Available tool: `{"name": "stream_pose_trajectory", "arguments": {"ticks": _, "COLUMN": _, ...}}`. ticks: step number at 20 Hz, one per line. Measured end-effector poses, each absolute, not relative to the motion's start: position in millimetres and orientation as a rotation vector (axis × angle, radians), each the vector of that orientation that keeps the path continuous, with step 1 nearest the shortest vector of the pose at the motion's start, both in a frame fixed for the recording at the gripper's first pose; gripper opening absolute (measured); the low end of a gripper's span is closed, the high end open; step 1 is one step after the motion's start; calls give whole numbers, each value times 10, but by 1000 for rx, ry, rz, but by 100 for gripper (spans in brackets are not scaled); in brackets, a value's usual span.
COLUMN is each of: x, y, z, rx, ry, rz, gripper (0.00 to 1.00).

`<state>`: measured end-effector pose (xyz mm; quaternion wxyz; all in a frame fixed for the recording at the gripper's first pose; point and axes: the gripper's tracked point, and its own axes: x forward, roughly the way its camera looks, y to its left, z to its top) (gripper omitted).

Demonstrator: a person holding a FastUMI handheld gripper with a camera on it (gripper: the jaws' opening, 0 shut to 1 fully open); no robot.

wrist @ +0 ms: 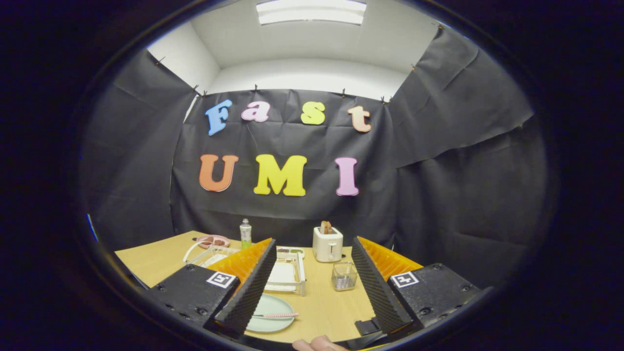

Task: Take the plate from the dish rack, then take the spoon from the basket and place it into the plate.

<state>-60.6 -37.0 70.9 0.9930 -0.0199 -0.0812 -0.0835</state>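
The booth's wall is black cloth, hung with small clips along its top edge and falling in soft folds. Above it there is a white wall and a white ceiling with a long bright lamp. Below stands a light wooden table.

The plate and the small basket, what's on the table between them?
Bare tabletop in the gripper view: nothing lies between the plate, which holds the spoon, and the basket. The gripper is open.

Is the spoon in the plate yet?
Yes: the spoon lies across the plate between the open gripper fingers.
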Motion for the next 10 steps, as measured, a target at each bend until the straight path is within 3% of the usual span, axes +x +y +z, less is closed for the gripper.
{"name": "stream_pose_trajectory", "arguments": {"ticks": 10, "x": -599, "y": -336, "z": 632, "rx": 15, "ry": -162, "rz": -132, "gripper": 100}}
